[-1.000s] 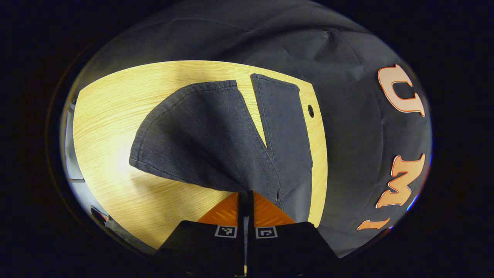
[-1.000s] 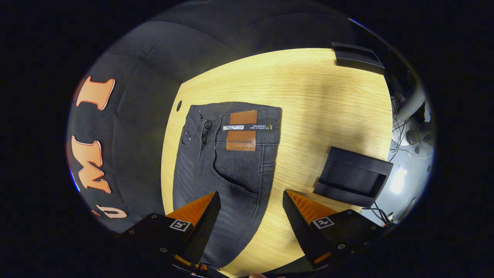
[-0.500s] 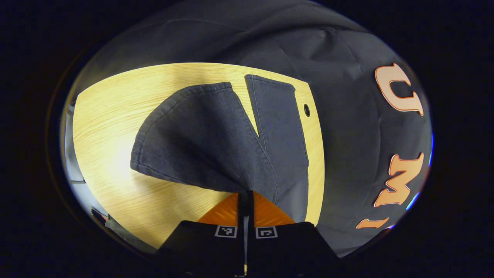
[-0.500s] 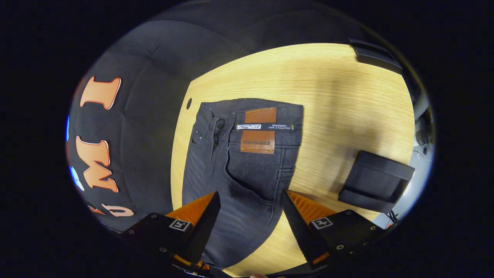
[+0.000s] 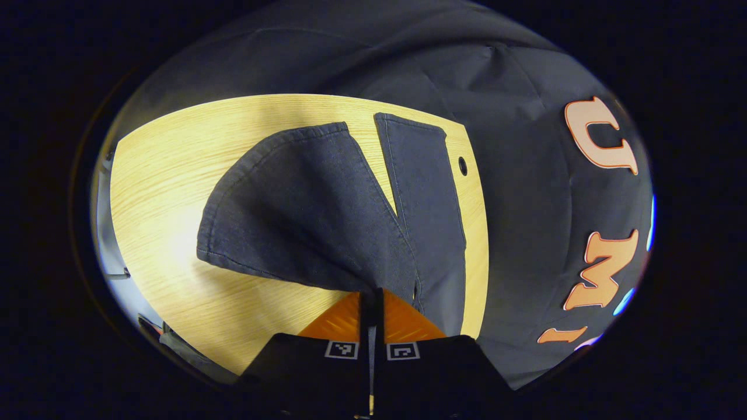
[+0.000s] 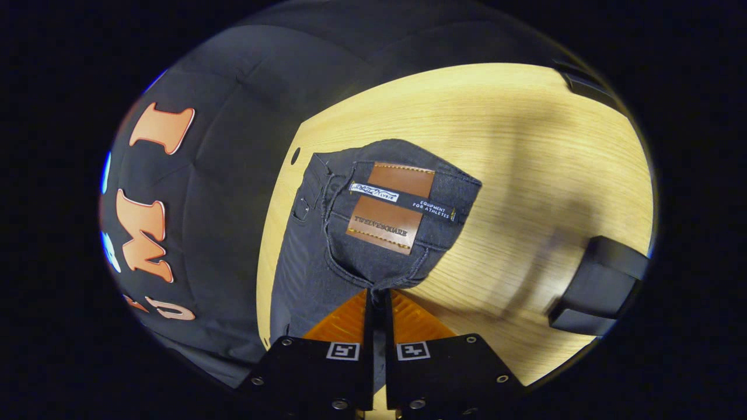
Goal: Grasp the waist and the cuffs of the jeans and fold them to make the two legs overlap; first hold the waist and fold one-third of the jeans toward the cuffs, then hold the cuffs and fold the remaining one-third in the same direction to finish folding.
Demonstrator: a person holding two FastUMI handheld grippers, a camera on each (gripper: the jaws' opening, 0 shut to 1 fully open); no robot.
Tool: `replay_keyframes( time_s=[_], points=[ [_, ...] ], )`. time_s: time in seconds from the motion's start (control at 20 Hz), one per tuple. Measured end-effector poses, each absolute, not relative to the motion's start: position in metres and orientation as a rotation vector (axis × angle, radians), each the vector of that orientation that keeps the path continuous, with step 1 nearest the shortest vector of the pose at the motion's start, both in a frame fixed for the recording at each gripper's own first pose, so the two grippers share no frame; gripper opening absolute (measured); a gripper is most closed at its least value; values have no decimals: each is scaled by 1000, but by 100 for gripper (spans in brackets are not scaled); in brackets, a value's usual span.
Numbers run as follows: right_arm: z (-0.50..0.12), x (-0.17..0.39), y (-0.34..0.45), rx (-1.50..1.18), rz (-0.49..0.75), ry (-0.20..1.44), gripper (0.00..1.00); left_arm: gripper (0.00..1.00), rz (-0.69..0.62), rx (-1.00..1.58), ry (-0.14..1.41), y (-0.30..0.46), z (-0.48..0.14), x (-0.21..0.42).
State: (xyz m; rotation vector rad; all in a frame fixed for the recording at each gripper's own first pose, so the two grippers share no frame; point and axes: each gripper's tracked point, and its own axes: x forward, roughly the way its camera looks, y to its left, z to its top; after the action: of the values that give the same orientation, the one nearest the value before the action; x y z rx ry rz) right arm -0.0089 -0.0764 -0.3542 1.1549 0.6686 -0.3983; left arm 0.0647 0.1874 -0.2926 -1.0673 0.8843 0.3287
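Note:
Dark grey jeans lie on a light wooden table. In the left gripper view, one leg is lifted and fanned toward the left, its cuff hem curving at the far end, while the other leg lies flat along the table's right edge. My left gripper is shut on the lifted leg's fabric. In the right gripper view, the waist with its brown leather patch is raised and bunched. My right gripper is shut on the jeans just below that patch.
A black box-like object sits on the table at the right in the right gripper view, and another dark object lies at the far right corner. A small round hole marks the table near the flat leg.
My right gripper went from open over the jeans to shut on the fabric below the waist patch, which now bunches and lifts. The left gripper stays shut on the leg, hardly moved.

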Motion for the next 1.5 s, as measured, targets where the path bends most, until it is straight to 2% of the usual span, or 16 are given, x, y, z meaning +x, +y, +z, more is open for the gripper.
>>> replay_keyframes(
  time_s=[0.05, 0.3, 0.55, 0.85, 1.2, 1.5],
  points=[
    [-352, -7, -78, 1146, -395, 658, 0, 3, 329, -1069, 888, 188, -293, 64],
    [-301, -25, -78, 1169, -333, 601, 0, 3, 303, -1033, 896, 187, -281, 51],
    [-265, 9, -72, 1107, -256, 598, 0, 4, 261, -1040, 875, 177, -245, 54],
    [-244, 66, -67, 1076, -182, 626, 0, 3, 340, -954, 1026, 172, -234, 65],
    [-246, 132, -61, 1081, -162, 698, 0, 3, 342, -918, 1136, 160, -245, 147],
    [-278, 182, -58, 1096, -209, 809, 0, 3, 317, -859, 1273, 143, -273, 235]
  ],
)
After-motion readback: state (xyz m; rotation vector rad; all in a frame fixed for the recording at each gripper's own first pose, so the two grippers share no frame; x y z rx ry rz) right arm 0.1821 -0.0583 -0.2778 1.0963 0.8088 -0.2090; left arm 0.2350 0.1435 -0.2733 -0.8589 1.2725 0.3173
